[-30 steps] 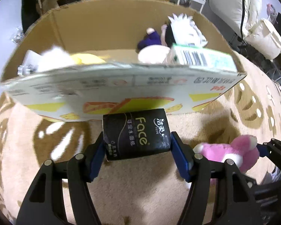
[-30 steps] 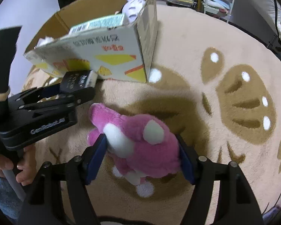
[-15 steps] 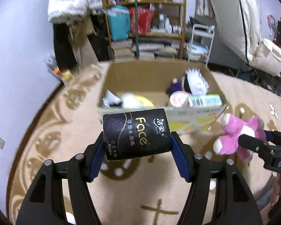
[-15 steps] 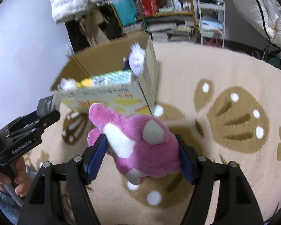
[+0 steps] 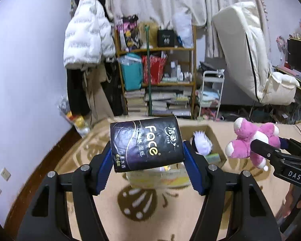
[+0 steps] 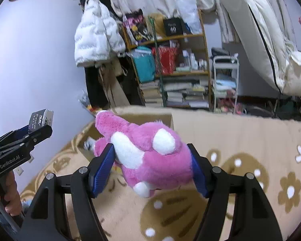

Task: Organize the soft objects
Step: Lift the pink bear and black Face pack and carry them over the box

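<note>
Beige carpet [image 5: 190, 217] with brown paw and flower prints fills the lower part of both views, and a cluttered bedroom is seen behind it. In the left wrist view, the blue fingers [image 5: 105, 167] of the left gripper [image 5: 146, 163] are pinched on the two ends of a black tissue pack [image 5: 145, 143] printed "Face", which is held in the air at the centre of the frame. Just behind and below the pack, an open cardboard box [image 5: 214, 138] is seen on the carpet, with a white-haired plush doll [image 5: 201, 142] and a green packet [image 5: 212, 156] inside it. In the right wrist view, the fingers [image 6: 102, 167] of the right gripper [image 6: 151, 168] are pressed into the sides of a pink plush toy [image 6: 150, 156] with white patches, lifted clear of the carpet at the centre of the frame, in front of the box [image 6: 150, 117]. At the lower left of that frame, a hand [image 6: 10, 192] is seen on the left gripper's handle. Farther back, a wooden shelf [image 5: 156, 80] stacked with books and bags stands against the wall, a white puffer jacket [image 5: 84, 38] hangs at the upper left, and a white mattress [image 5: 242, 46] leans at the upper right.
</note>
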The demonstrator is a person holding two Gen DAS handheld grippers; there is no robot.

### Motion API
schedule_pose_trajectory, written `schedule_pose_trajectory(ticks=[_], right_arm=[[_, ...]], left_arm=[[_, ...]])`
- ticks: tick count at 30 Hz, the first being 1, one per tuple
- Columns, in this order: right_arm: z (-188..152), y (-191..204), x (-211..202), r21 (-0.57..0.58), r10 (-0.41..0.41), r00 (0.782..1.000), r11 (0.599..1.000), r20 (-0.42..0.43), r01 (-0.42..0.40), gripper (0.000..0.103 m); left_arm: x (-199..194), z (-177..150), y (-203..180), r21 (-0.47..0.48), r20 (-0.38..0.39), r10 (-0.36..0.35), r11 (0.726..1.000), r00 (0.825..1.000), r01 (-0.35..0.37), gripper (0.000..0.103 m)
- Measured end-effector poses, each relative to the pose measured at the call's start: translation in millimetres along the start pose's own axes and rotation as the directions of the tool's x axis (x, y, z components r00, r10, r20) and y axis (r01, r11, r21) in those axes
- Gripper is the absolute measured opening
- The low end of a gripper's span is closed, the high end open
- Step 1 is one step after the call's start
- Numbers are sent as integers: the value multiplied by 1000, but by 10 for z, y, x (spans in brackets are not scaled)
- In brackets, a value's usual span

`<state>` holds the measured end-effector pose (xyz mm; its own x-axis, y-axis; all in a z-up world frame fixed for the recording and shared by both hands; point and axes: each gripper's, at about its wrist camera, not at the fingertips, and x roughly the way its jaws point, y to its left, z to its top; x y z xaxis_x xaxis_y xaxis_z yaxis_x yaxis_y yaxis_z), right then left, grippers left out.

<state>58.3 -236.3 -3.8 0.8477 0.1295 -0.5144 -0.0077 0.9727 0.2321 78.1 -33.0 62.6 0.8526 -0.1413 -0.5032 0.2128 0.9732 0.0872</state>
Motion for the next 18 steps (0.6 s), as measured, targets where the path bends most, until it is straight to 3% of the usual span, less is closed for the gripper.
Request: schedule_pose_trajectory(ticks=[8,18], right_arm=[[406,6,3,32,80,994,996,74,-83,75],[763,143,284,-59,66,989,997,134,-58,75]], left_arm=[[10,364,-69,61,98,42,997,994,-48,65],[568,371,111,4,106,30,1000,994,-31,65]])
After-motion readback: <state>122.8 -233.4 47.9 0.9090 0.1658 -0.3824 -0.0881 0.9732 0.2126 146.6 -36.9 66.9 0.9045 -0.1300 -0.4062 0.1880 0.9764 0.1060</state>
